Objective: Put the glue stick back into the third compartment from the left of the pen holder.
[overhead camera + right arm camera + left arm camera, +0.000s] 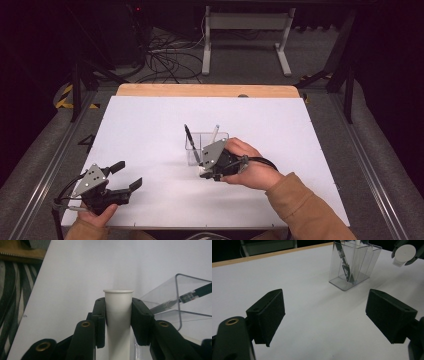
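On the bench (150,125), a holder (206,147) stands a little right of the middle, with a pen (191,142) leaning in its left side and a second pen (215,132) rising at its back right. The right gripper (206,174) sits just before and to the right of the holder, its fingers (98,322) closed on either side of a tube (118,315). The left gripper (127,176) rests near the front left corner of the bench, well apart from the holder, fingers (268,315) spread wide with bare bench between them.
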The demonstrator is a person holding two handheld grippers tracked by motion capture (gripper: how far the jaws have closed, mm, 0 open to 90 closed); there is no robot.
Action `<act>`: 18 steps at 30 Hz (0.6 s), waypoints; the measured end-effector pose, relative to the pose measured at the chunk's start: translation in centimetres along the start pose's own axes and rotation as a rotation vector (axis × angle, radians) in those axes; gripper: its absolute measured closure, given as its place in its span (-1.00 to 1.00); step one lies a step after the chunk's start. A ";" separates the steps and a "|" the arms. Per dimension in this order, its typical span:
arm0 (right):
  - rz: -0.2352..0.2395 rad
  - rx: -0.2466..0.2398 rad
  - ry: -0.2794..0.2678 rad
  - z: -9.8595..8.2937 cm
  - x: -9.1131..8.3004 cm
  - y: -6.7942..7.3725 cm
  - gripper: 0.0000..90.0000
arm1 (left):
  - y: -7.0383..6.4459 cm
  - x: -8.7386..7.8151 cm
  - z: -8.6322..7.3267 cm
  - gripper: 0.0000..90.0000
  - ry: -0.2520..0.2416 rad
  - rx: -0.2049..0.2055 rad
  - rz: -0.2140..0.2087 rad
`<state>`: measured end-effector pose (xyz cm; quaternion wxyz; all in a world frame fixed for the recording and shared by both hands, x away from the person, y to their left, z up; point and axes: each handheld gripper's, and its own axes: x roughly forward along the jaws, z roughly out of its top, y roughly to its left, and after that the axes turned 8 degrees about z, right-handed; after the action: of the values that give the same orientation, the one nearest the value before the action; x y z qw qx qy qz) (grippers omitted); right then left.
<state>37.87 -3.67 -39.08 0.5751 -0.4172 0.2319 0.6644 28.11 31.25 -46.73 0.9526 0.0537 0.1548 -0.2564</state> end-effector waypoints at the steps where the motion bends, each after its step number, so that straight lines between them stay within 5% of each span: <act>1: -0.009 0.009 -0.016 0.0 -0.2 0.1 0.50 | 0.0 0.0 0.0 -0.64 0.000 0.000 0.001; 18: -0.144 0.177 -0.358 -1.4 -2.9 0.6 0.50 | 0.0 0.0 0.0 -0.63 0.003 0.004 0.000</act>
<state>37.66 -6.56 -37.54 0.6876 -0.2557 0.1529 0.6622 28.15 31.28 -46.73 0.9523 0.0562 0.1555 -0.2566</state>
